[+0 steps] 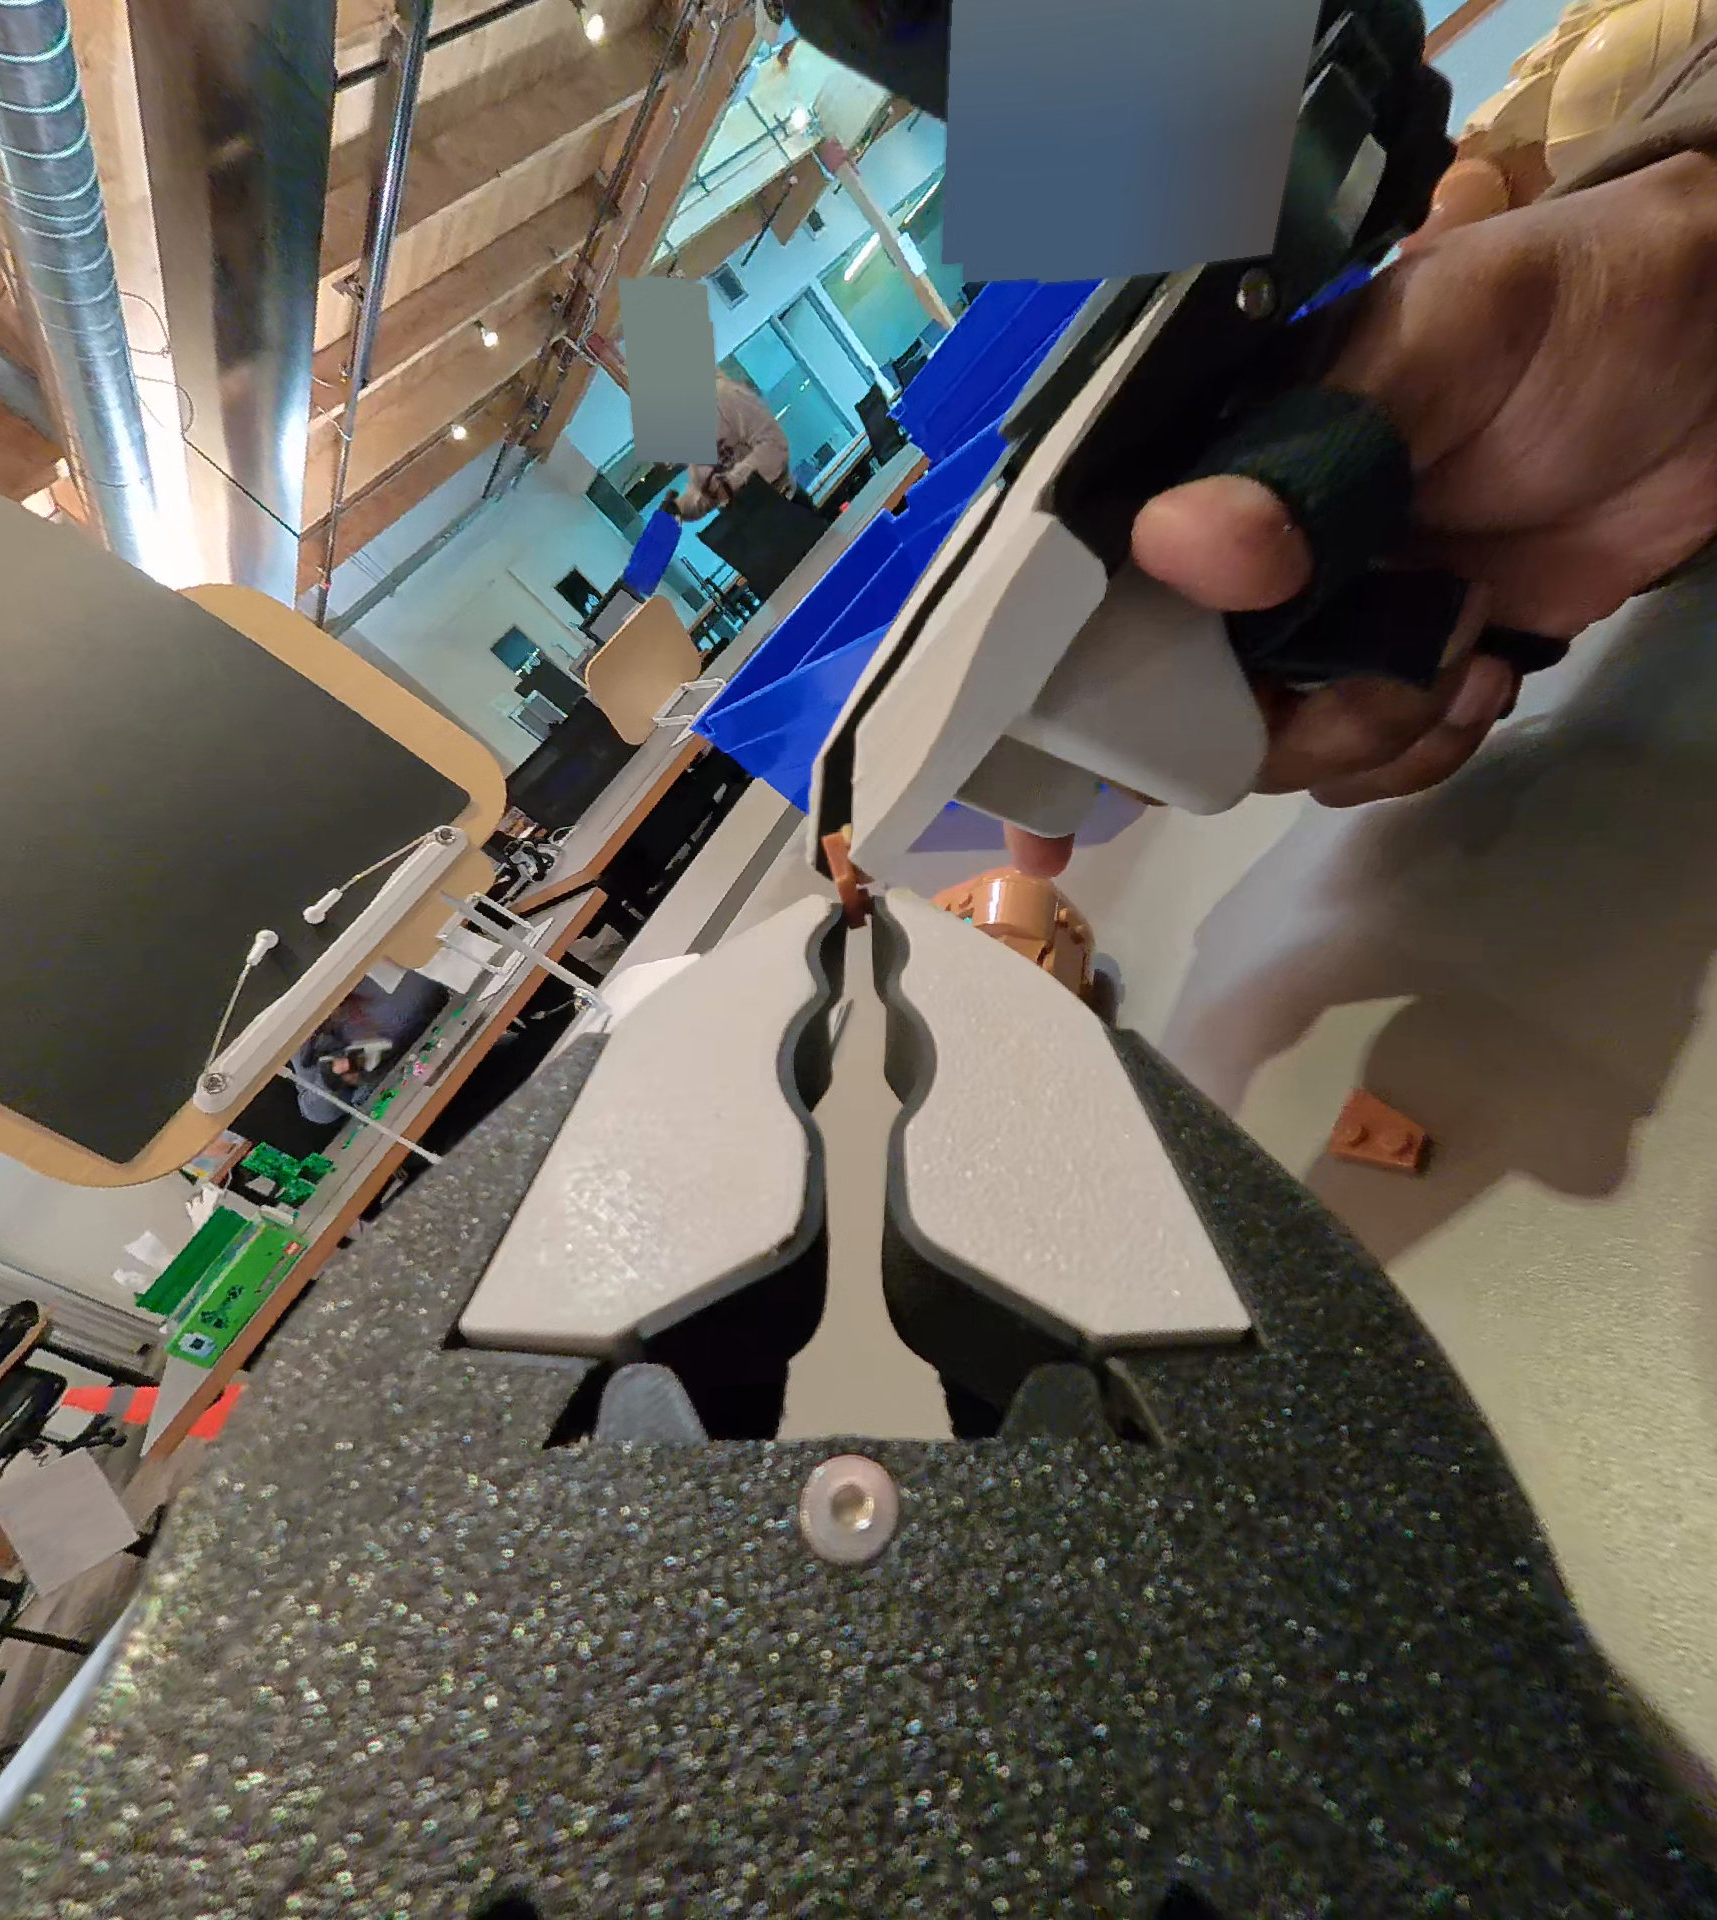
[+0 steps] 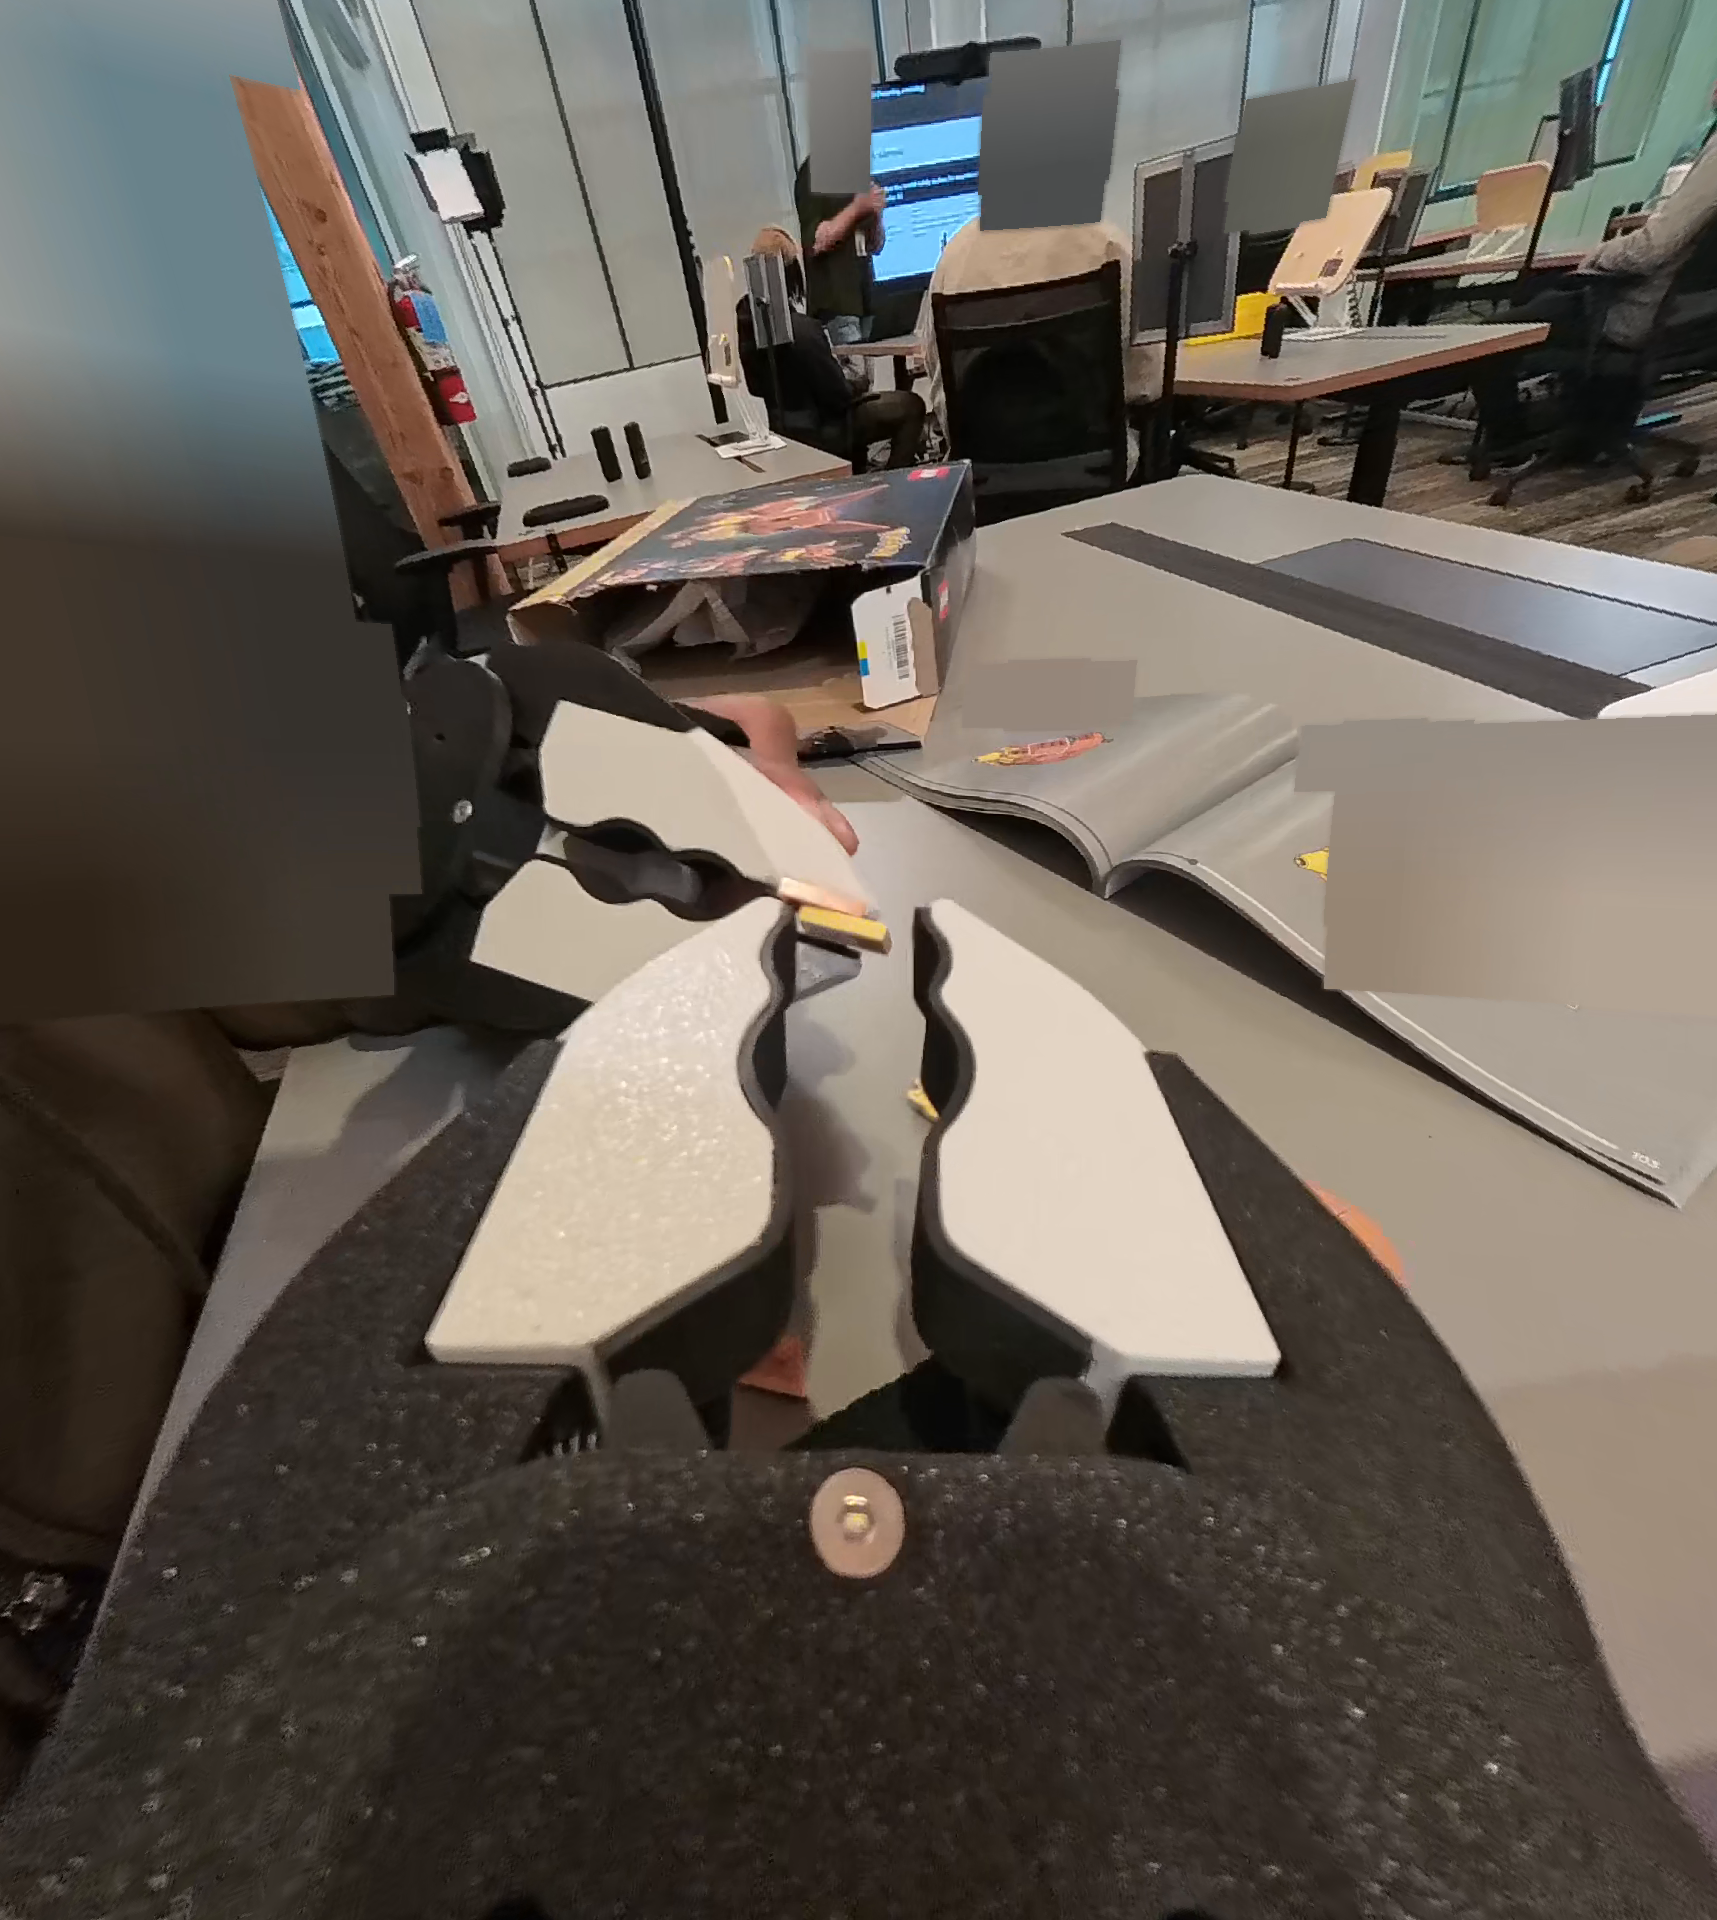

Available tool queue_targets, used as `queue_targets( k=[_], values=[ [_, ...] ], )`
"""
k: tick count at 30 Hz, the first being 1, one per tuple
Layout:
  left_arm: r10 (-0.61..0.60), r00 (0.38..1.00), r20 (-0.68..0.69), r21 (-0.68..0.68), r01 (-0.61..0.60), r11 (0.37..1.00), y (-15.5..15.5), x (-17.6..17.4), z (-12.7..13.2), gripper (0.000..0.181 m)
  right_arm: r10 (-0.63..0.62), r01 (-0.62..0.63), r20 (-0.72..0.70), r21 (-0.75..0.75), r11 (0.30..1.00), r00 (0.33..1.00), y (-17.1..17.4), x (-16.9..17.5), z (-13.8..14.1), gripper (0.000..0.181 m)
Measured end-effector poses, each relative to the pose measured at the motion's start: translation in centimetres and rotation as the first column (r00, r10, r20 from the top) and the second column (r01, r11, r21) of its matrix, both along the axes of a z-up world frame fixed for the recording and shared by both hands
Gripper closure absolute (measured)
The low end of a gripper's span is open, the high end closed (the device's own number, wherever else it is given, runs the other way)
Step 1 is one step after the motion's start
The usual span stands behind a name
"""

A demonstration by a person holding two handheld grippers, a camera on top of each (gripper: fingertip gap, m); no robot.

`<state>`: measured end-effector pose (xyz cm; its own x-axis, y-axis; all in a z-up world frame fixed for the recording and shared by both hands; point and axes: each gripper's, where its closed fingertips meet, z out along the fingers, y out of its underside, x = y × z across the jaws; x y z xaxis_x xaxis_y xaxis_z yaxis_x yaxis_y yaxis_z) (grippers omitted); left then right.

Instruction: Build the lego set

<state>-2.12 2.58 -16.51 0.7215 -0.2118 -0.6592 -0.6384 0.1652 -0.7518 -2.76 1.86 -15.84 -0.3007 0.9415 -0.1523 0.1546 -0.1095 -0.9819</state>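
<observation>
My left gripper (image 1: 859, 920) is shut on a small brown-orange plate (image 1: 847, 881) at its fingertips. In the right wrist view the left gripper (image 2: 818, 902) comes in from the left, pinching that plate (image 2: 826, 894), with a yellow-edged piece (image 2: 841, 928) directly under it. My right gripper (image 2: 854, 923) is open, its jaws apart, and its left fingertip sits right beside the yellow-edged piece. In the left wrist view the right gripper (image 1: 838, 847) reaches down from the upper right, held by a hand, its tip meeting mine. A rounded brown-orange build (image 1: 1025, 920) stands just behind.
A loose brown plate (image 1: 1379, 1143) lies on the grey table (image 2: 1093, 935). An open instruction booklet (image 2: 1197, 831) lies to the right, and an opened set box (image 2: 781, 582) behind it. A small yellow piece (image 2: 921, 1101) lies under my right finger. Blue bins (image 1: 833, 644) stand beyond. Left and right tips are no more than a few centimetres apart.
</observation>
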Motion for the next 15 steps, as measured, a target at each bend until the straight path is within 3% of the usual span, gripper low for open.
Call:
queue_targets(
  k=[11,15],
  values=[
    [-0.027,0.999,-0.046,0.078,0.030,0.996,-0.6,0.5,1.0,0.177,0.086,-0.092,-0.072,-0.086,0.992,0.994,-0.8,0.5,0.9,0.164],
    [-0.039,0.996,-0.075,0.121,0.048,0.992,-1.0,0.9,1.4,0.177,0.115,-0.124,-0.142,-0.052,0.991,0.983,-1.2,0.9,1.4,0.165]
  ],
)
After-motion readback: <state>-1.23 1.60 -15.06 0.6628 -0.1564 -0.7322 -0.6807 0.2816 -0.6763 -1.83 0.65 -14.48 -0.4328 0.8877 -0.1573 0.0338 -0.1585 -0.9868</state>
